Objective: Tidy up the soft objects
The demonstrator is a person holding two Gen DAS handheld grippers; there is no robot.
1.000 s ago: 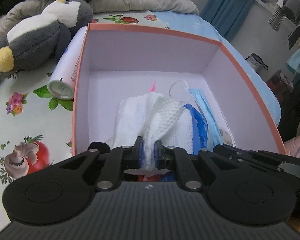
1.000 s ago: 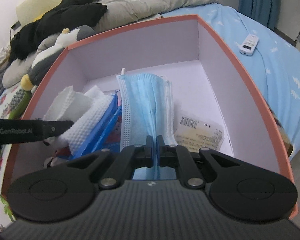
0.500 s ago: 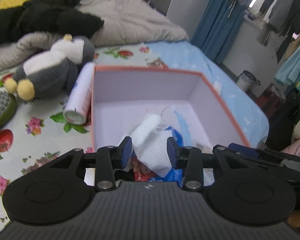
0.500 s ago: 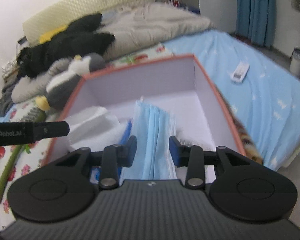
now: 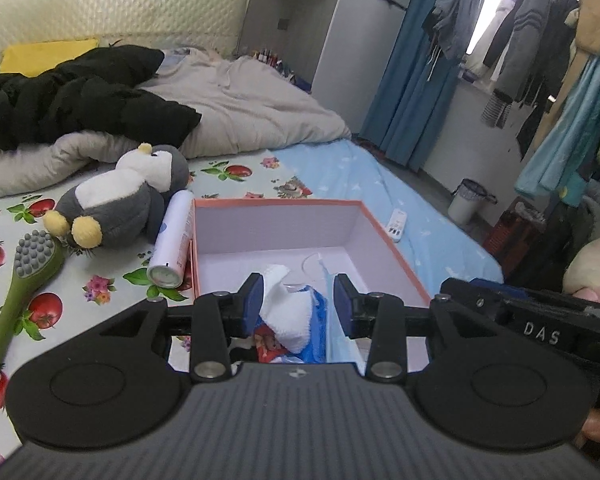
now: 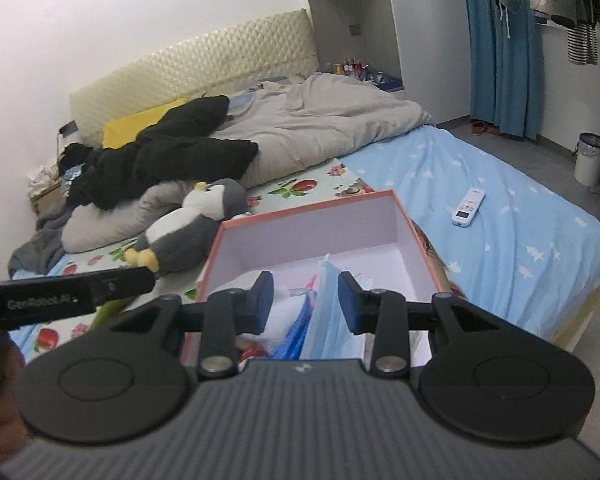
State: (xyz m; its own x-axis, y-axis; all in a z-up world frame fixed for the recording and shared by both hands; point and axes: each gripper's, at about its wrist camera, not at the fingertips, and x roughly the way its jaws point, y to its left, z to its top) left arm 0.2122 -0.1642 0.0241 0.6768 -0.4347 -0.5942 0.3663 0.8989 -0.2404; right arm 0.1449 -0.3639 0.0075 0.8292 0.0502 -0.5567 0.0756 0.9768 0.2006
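Observation:
A pink-rimmed box (image 5: 276, 201) with a white inside stands on the bed. In it lie a crumpled white cloth (image 5: 288, 316) and a blue face mask (image 5: 332, 320) beside it. My left gripper (image 5: 299, 300) hovers open above the box's near end, its pads clear of the cloth. My right gripper (image 6: 305, 300) is open too, above the mask (image 6: 328, 320) and the cloth (image 6: 288, 320), touching neither. A grey and white penguin plush (image 5: 116, 204) lies on the bed left of the box (image 6: 312, 208).
A white spray can (image 5: 172, 240) lies against the box's left wall. A green brush (image 5: 24, 276) is at the far left. A white remote (image 6: 468, 206) rests on the blue sheet to the right. Black clothes (image 5: 80, 108) and a grey duvet (image 5: 252, 112) lie behind.
Both grippers opened, the left letting go of the white cloth and the right letting go of the mask. Both then rose and drew back from the box.

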